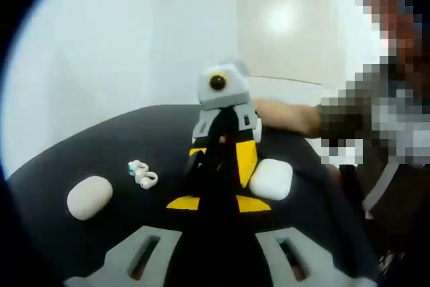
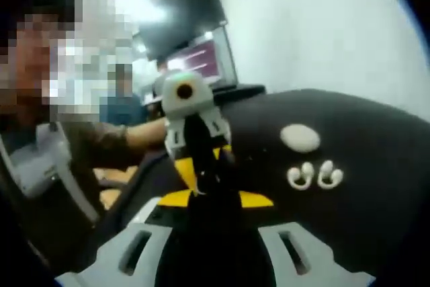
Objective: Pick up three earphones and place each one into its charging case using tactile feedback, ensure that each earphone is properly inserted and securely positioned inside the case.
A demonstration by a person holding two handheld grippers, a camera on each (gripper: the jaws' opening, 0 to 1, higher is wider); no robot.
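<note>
Earphones point(image 1: 142, 174): small white ear-hook pieces, lower left of the left gripper view; two lay side by side point(image 2: 315, 175) at right centre of the right gripper view.

Oval white case point(image 1: 89, 197): closed, lower left.

Rounded case point(image 1: 271, 179): beside the right gripper point(image 1: 218, 159).

Left gripper point(image 2: 201, 166): centre.

Both grippers' finger states could not be told.
</note>
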